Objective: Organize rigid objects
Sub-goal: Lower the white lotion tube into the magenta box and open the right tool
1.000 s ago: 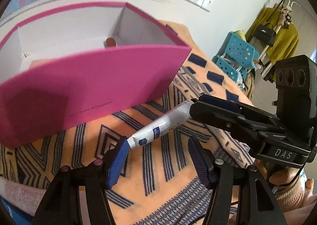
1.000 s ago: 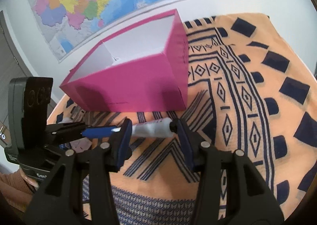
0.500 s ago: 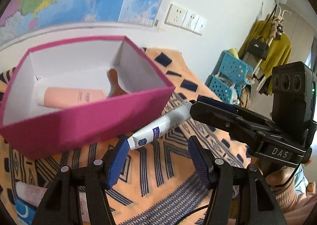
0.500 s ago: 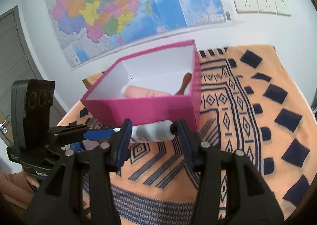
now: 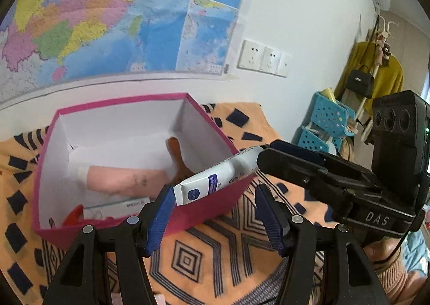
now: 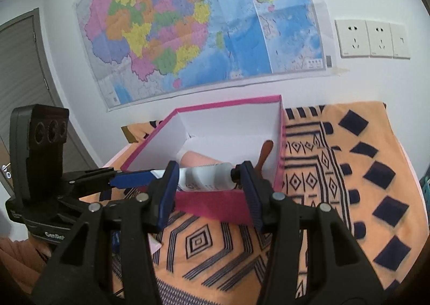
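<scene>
A white tube with blue print (image 5: 215,181) is held lengthwise between the fingers of my right gripper (image 6: 211,186), cap against the right finger, above the near rim of a pink box (image 5: 212,205). The tube (image 6: 205,177) and the box (image 6: 212,201) show in the right wrist view too. My left gripper (image 5: 215,220) is open, its left pad (image 5: 161,216) just beside the tube's crimped end; whether they touch is unclear. The box holds a pink tube (image 5: 121,180), a brown wooden handle (image 5: 174,147), a flat white packet (image 5: 115,206) and a red item (image 5: 72,217).
An orange patterned cloth (image 6: 349,197) covers the table. A wall with a map (image 6: 201,25) and sockets (image 6: 372,38) stands behind the box. Blue baskets (image 5: 325,122) and hanging clothes are off the table's right end.
Both grippers have risen with the tube, from beside the box's front wall to above its near rim. The box interior has come into view.
</scene>
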The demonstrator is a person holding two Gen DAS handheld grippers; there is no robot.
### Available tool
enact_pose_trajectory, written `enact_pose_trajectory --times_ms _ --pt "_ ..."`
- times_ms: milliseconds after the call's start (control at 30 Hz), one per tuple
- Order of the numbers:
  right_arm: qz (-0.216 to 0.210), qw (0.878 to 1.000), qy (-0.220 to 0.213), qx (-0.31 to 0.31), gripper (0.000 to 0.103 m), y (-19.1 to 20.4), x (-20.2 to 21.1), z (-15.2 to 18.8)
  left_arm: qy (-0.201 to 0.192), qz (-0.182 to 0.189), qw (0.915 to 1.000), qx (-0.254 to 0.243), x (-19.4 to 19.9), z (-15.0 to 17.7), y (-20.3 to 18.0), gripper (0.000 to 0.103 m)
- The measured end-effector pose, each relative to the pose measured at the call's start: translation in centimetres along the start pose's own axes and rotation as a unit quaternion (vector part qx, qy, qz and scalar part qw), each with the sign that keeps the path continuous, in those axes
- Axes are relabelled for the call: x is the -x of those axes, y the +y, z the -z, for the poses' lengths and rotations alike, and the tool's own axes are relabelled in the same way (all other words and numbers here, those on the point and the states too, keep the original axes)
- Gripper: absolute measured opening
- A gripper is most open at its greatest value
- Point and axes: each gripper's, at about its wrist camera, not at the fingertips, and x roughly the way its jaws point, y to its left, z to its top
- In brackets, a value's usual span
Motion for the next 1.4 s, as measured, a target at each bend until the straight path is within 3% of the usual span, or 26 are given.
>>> enact_pose_trajectory --times_ms 633,1400 --pt "-0.001 0.999 0.026 -0.029 0.051 -2.0 -3.9 -0.7 0.002 -0.013 0.9999 0.005 -2.5 -1.4 2.1 0.062" --pt "0.009 0.998 0.042 -0.049 0.05 -3.7 -5.6 -0.6 0.024 0.003 0.9994 0.023 -5.1 -1.6 3.2 0.062"
